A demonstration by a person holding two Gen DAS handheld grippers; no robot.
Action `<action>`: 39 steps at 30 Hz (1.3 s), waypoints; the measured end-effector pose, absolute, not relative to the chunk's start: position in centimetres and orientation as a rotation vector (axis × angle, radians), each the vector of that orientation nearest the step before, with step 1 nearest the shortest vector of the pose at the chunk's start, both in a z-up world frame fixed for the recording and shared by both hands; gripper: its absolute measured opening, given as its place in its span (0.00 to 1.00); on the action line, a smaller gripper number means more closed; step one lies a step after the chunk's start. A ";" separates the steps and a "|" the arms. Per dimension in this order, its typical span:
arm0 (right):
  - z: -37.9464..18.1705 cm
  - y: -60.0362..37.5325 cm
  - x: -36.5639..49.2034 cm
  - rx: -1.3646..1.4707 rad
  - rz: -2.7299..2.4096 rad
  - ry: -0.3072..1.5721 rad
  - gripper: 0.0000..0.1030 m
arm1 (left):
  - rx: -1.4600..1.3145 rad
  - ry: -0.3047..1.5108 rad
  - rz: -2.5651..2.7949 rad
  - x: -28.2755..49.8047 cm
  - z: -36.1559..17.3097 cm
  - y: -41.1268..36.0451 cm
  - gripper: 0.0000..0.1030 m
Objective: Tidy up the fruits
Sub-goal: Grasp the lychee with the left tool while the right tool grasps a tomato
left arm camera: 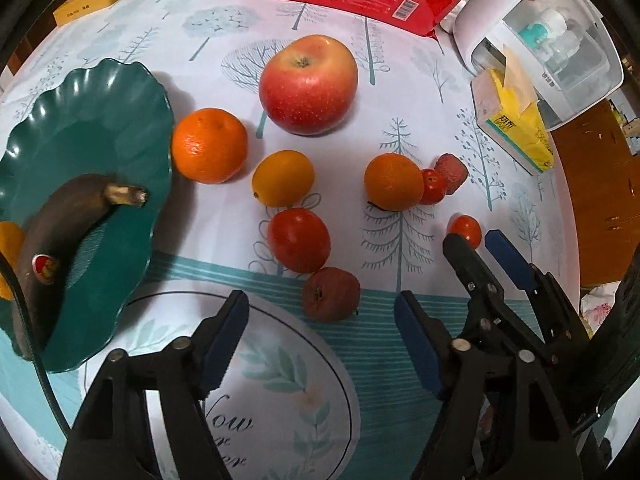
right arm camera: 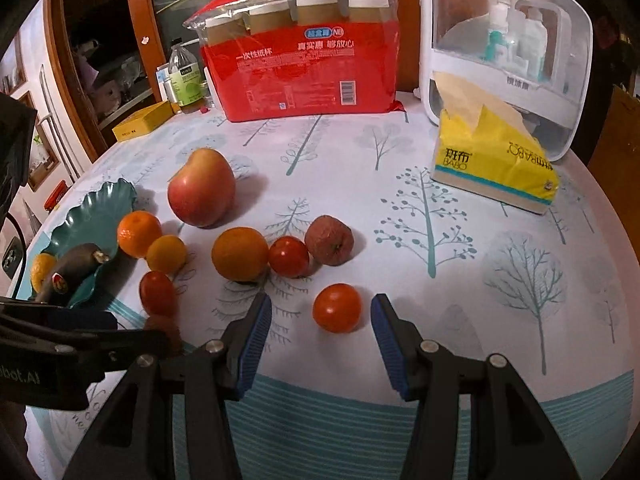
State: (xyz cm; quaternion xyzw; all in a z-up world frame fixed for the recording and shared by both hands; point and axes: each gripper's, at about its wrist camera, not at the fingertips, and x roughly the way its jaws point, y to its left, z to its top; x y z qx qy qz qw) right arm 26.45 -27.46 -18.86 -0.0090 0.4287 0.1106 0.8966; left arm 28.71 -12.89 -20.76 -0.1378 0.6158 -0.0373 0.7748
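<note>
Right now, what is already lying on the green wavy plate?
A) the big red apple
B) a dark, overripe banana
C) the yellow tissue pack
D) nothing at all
B: a dark banana lies on the green plate, while the big apple and the tissue pack sit out on the tablecloth.

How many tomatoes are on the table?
3 tomatoes: one just ahead of the right gripper, one right beside the orange, one nearest the green plate. None appears hidden.
</note>
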 end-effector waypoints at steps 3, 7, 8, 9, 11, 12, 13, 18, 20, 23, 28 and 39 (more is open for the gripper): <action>-19.3 -27.6 26.6 -0.014 0.230 0.887 0.46 | -0.300 1.340 -0.079 29.0 -21.3 -13.0 0.61; -19.8 -27.7 26.9 -0.014 0.210 0.900 0.39 | -0.300 1.331 -0.082 29.2 -21.7 -13.0 0.50; -19.9 -27.7 26.9 -0.007 0.209 0.902 0.37 | -0.303 1.327 -0.090 29.2 -21.7 -13.0 0.48; -20.0 -27.8 26.9 0.000 0.207 0.902 0.35 | -0.304 1.327 -0.094 29.3 -21.8 -13.0 0.44; -20.2 -27.9 27.0 0.005 0.202 0.903 0.31 | -0.302 1.321 -0.094 29.4 -21.8 -13.0 0.38; -20.3 -27.8 27.0 0.004 0.200 0.903 0.28 | -0.308 1.318 -0.100 29.4 -21.8 -13.0 0.35; -20.3 -27.8 26.9 0.000 0.198 0.903 0.27 | -0.315 1.316 -0.110 29.4 -21.9 -13.0 0.31; -20.4 -27.9 26.9 0.012 0.202 0.907 0.27 | -0.307 1.314 -0.114 29.3 -21.7 -13.2 0.29; -20.4 -28.0 26.9 0.022 0.201 0.914 0.27 | -0.314 1.315 -0.111 29.3 -21.7 -13.3 0.29; -20.3 -28.2 26.7 0.039 0.203 0.926 0.27 | -0.321 1.312 -0.106 29.1 -21.5 -13.2 0.29; -20.1 -28.3 26.0 0.060 0.212 0.950 0.27 | -0.333 1.295 -0.115 28.4 -20.7 -12.7 0.29; -18.7 -27.4 22.1 0.052 0.225 0.970 0.27 | -0.371 1.236 -0.132 25.5 -18.0 -11.5 0.29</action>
